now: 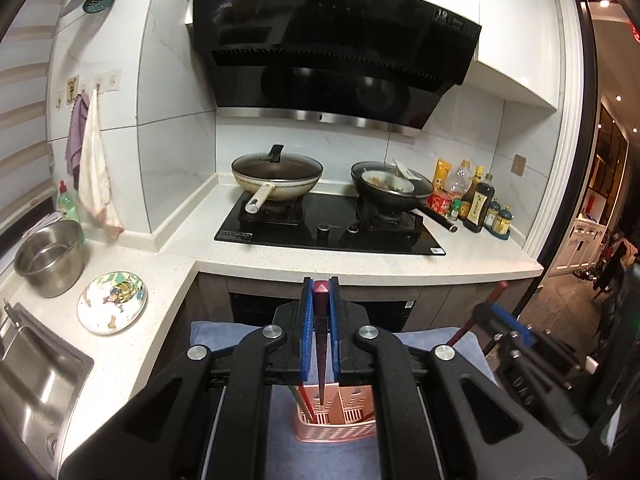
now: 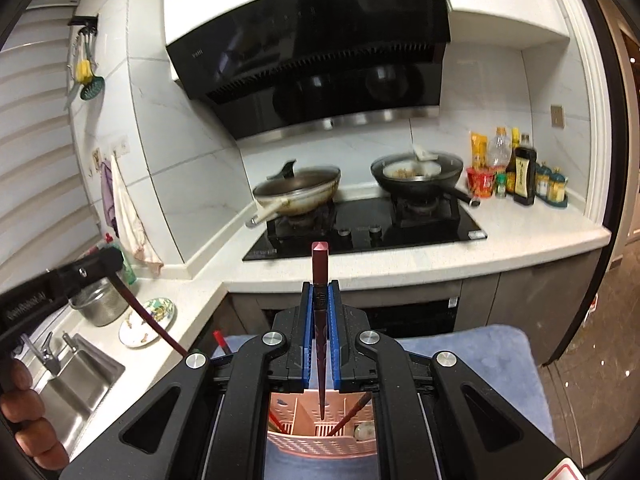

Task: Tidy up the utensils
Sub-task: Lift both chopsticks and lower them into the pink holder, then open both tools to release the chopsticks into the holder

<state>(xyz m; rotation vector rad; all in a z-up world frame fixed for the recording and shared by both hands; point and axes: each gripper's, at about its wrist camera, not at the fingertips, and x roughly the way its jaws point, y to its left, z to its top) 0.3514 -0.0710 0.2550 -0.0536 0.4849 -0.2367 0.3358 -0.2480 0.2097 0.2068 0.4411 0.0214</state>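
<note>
My left gripper (image 1: 321,292) is shut on a dark red chopstick (image 1: 321,320) held upright, its thin tip pointing down over a pink slotted utensil holder (image 1: 336,424). My right gripper (image 2: 321,292) is shut on another dark red chopstick (image 2: 320,280), also upright, tip down over the same pink holder (image 2: 320,436). The holder stands on a blue cloth (image 1: 320,456) and has chopsticks in it. The right gripper shows in the left wrist view (image 1: 504,320); the left gripper shows in the right wrist view (image 2: 104,264).
An L-shaped white counter (image 1: 360,260) carries a black gas hob (image 1: 328,232) with two pans. Sauce bottles (image 1: 476,200) stand at the right. A steel colander (image 1: 50,256), a patterned plate (image 1: 112,302) and a sink (image 1: 36,376) are at the left.
</note>
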